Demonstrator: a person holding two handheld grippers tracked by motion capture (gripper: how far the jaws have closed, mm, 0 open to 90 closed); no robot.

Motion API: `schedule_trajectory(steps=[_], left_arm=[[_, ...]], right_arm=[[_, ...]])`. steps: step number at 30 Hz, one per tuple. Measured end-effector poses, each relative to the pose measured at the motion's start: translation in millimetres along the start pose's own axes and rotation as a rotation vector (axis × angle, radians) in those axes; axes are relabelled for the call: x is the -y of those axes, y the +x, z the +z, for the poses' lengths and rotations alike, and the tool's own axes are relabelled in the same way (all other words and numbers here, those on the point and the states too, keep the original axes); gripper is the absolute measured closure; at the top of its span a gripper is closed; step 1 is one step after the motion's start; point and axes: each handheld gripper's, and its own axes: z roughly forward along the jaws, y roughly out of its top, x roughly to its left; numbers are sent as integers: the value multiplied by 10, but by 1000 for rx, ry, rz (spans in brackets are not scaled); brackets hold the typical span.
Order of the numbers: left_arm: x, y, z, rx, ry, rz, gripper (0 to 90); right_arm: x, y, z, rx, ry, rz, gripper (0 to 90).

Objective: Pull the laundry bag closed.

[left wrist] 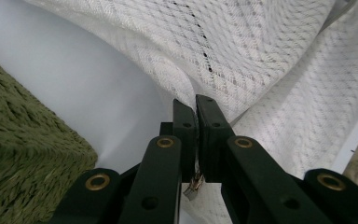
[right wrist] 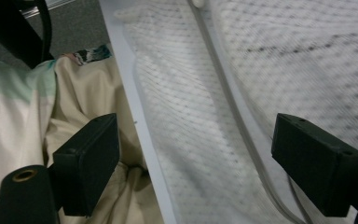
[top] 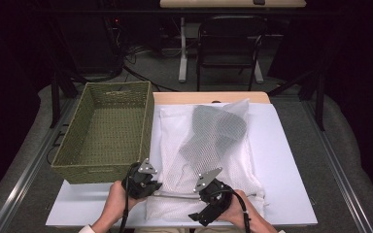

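High view: we find the mesh laundry bag point(top: 209, 150) lying flat on the white tabletop point(top: 281, 160), its long axis running from 12 to 6 o'clock, with a dark garment point(top: 216, 127) inside its far half. The zipper edge lies along the near end, from 9 to 3 o'clock. The left tongs point(top: 151, 188) sit at its 9 o'clock corner; the right tongs point(top: 200, 208) sit just beside the same edge, toward 6 o'clock. A woven basket point(top: 107, 136) stands at 9 o'clock of the bag.

Left gripper view: the left tongs point(left wrist: 196, 105) are clenched on a fold of mesh.

Right gripper view: the right tongs point(right wrist: 196, 158) stand released, wide apart; the zipper point(right wrist: 233, 107) runs between them, untouched.
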Motion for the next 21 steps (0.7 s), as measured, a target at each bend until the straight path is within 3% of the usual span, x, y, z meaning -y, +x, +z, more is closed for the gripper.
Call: schedule_trajectory(steps=[9, 12, 13, 14, 15, 21], left_arm=[[-23, -23, -18, 10, -9, 8, 875], [-23, -23, -18, 10, -9, 8, 875], [-25, -18, -36, 33, -7, 6, 875], [-23, -17, -40, 39, -10, 4, 873], [-23, -13, -45, 48, -9, 6, 873], [-19, -23, -40, 68, -1, 2, 869]], right_arm=[[-231, 78, 228, -83, -7, -33, 180], [-231, 78, 228, -83, -7, -33, 188], [-231, 78, 228, -83, -7, -33, 188], [-378, 118, 389, -115, -5, -51, 285], [-404, 120, 424, -122, -10, -50, 300], [-511, 112, 618, -104, 12, -68, 466]])
